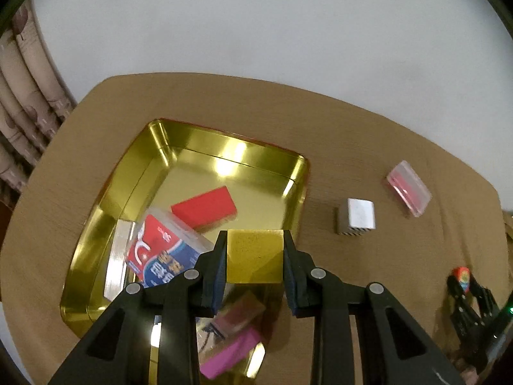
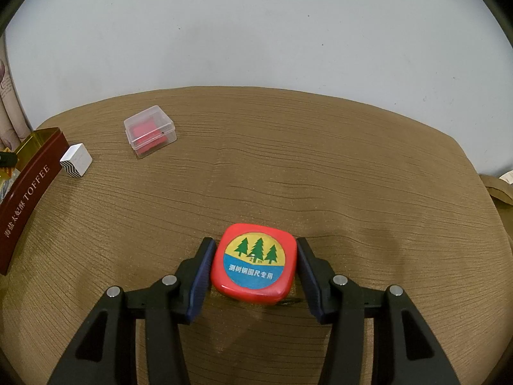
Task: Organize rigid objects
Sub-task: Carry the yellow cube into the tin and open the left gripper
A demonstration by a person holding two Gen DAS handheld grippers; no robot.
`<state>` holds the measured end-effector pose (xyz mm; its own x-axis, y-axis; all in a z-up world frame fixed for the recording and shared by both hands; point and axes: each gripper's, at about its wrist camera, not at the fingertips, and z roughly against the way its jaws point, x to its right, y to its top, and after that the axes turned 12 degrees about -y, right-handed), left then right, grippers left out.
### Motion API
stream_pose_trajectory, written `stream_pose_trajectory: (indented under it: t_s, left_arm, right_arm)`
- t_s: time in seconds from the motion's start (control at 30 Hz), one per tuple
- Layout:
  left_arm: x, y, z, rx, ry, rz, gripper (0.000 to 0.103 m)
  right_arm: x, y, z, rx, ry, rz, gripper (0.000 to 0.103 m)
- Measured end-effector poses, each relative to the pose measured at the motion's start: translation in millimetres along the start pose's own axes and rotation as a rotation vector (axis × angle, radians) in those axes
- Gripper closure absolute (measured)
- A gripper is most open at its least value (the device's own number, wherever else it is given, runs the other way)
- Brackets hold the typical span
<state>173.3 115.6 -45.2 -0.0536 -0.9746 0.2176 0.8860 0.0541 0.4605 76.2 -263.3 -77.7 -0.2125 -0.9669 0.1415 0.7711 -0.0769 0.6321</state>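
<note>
Left tool (image 1: 255,258) clamped on gold cube (image 1: 255,255), carried over near right edge of gold tin (image 1: 96,231), above the tin's rim. Tin already holding red block (image 1: 203,207), printed clear box (image 1: 160,253), silver bar (image 1: 117,258), plus pink piece (image 1: 231,356) at near end, partly hidden under the tool.

Right tool (image 2: 253,264) closed around red tape measure (image 2: 253,261), pads against both sides; measure resting on desk (image 2: 288,166) or only just lifted, cannot tell which.

On desk to right of tin, not yet stowed: white cube with zigzag sides (image 1: 356,216) just beside the tin wall, clear case with red insert (image 1: 408,192) farther right and farther off.

Step in hand, as judged: placing the gold cube into the tin.
- Aim for bare floor at far right of tin, beyond red block; near end crowded.
- Bring cube inside the wall before lowering; avoid clipping rim.
- Lower until flat on tin floor, then release; no dropping, metal on metal likely to bounce or skid.
- Keep clear of printed box, tilted and probably easy to shift.
- Withdraw straight up.
</note>
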Motion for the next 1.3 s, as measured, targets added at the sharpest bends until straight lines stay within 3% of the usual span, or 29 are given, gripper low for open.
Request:
stream_pose_trajectory:
  t_s: [0.13, 0.7, 1.3]
  left_arm:
    - [2, 3, -8, 0.006, 0.039, -0.048, 0.076]
    - [-12, 11, -44, -0.043, 0.042, -0.023, 0.076]
    - [5, 7, -34, -0.013, 0.082, -0.072, 0.073]
  right_arm:
    - [2, 0, -1, 0.0, 0.001, -0.001, 0.051]
    - [1, -1, 1, -0.001, -0.002, -0.004, 0.051]
    - [1, -2, 1, -0.002, -0.005, -0.004, 0.051]
